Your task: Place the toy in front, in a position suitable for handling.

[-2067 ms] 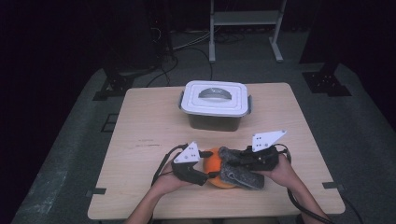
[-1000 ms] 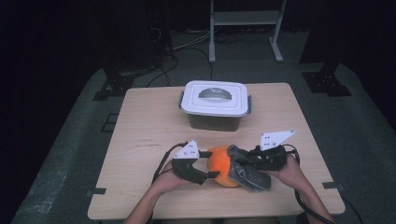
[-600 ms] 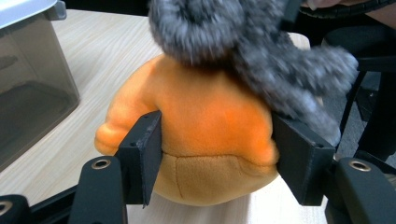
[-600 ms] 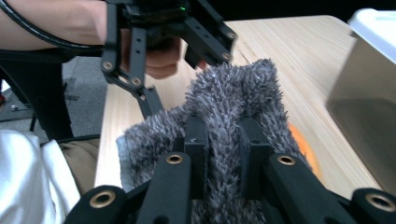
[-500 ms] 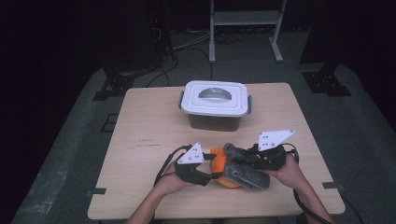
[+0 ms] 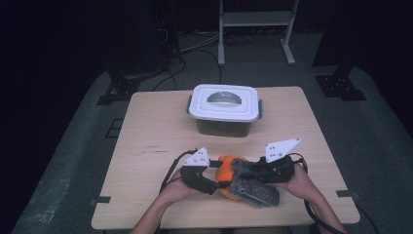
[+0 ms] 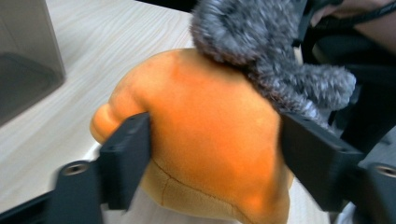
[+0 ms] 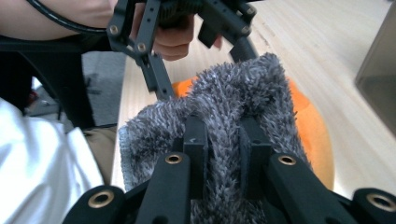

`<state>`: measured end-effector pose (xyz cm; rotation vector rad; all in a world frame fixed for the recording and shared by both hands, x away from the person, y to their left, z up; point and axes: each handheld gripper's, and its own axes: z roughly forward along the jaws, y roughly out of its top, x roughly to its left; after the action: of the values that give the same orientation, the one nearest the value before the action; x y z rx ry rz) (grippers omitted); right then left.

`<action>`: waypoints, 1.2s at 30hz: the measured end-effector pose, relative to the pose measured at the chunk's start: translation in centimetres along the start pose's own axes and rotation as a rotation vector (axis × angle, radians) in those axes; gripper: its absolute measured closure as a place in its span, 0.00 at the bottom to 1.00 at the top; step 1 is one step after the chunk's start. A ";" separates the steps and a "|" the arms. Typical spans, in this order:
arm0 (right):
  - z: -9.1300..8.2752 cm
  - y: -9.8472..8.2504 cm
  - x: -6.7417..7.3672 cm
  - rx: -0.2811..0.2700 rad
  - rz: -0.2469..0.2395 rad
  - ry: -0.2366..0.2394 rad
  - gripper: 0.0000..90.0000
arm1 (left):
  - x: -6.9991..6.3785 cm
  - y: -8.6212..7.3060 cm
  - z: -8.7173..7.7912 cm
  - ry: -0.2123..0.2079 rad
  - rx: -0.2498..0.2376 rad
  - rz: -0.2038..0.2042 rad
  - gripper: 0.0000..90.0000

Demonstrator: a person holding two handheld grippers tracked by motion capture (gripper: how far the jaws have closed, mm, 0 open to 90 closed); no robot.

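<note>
An orange plush toy (image 6: pixel 225 171) lies near the table's front edge, between the two hands. My left gripper (image 6: pixel 219 178) comes in from the left. Its fingers (image 7: pixel 126 158) press on both sides of the orange plush toy (image 7: pixel 205 140), and the jaws have just been opening a little with the toy still between them. A grey fuzzy cloth (image 6: pixel 253 187) is draped over the toy's right side. My right gripper (image 8: pixel 223 140) is shut on a fold of this grey cloth (image 8: pixel 224 93), and the orange toy (image 8: pixel 310 126) shows behind it.
A clear box with a white lid (image 6: pixel 224 109) stands at the back middle of the wooden table (image 6: pixel 156 146). Both forearms enter from the front edge. Cables trail from each gripper. Dark floor and stands surround the table.
The right gripper has shifted the grey cloth slightly across the toy. The left gripper has kept its place on the toy.
</note>
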<state>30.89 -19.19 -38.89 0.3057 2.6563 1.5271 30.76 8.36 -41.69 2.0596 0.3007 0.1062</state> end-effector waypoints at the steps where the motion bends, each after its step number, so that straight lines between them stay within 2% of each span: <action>1: -0.1 0.2 0.1 -0.021 -0.005 -0.020 0.85 | -0.2 0.1 0.0 0.001 0.002 0.028 0.36; 2: -0.1 0.4 0.2 -0.042 -0.006 -0.029 0.85 | -0.4 0.1 0.0 0.003 0.002 0.052 0.37; 4: -0.1 0.5 0.2 -0.042 -0.010 -0.041 0.85 | -0.7 0.3 0.0 0.010 0.016 0.075 0.37; 8: -0.3 0.1 -0.2 -0.025 0.000 -0.041 0.85 | -0.6 0.1 -0.2 0.013 0.012 0.087 0.39; 11: -0.9 -0.7 -0.8 -0.003 0.025 -0.074 0.85 | -0.5 0.0 -0.3 -0.001 0.011 0.082 0.38; 14: -1.1 -1.4 -1.1 0.000 0.042 -0.072 0.85 | -0.1 0.1 -0.5 -0.020 -0.005 0.044 0.30; 16: -1.0 -1.6 -1.0 -0.003 0.043 -0.061 0.85 | 0.2 0.2 -0.6 -0.008 -0.012 0.015 0.23; 19: -0.6 -1.6 -0.8 -0.007 0.032 -0.013 0.85 | 0.4 0.1 -0.3 0.013 0.006 -0.006 0.13; 21: -0.3 -1.4 -0.5 0.003 0.018 -0.003 0.85 | 0.4 -0.1 -0.1 0.001 0.012 -0.021 0.12; 22: -0.3 -1.3 -0.5 0.007 0.013 -0.002 0.85 | 0.3 -0.2 0.0 -0.007 0.014 -0.020 0.16; 25: -0.3 -0.8 -0.2 0.003 0.003 -0.018 0.85 | -0.4 0.0 0.0 0.010 0.017 0.042 0.29; 27: -0.4 -0.2 0.1 -0.019 -0.010 -0.030 0.85 | -0.8 0.3 0.0 0.019 0.008 0.076 0.33; 28: -0.3 0.0 0.3 -0.035 -0.013 -0.027 0.85 | -0.8 0.3 0.0 0.019 0.008 0.076 0.33; 29: -0.3 0.2 0.3 -0.038 -0.018 -0.024 0.85 | -1.1 0.4 0.0 0.030 0.017 0.120 0.33; 30: -0.1 0.4 0.5 -0.032 -0.025 -0.025 0.85 | -1.1 0.4 -0.1 0.035 0.019 0.131 0.34; 33: -0.1 0.0 0.1 -0.035 -0.015 -0.019 0.85 | -0.7 0.1 -0.4 0.030 0.019 0.125 0.36; 36: -0.4 -0.8 -0.6 -0.012 0.004 -0.033 0.85 | -0.4 -0.2 -0.6 0.031 0.019 0.116 0.37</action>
<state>31.26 -20.04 -39.43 0.3329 2.6221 1.5251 30.26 8.88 -41.53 2.0955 0.2022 0.2065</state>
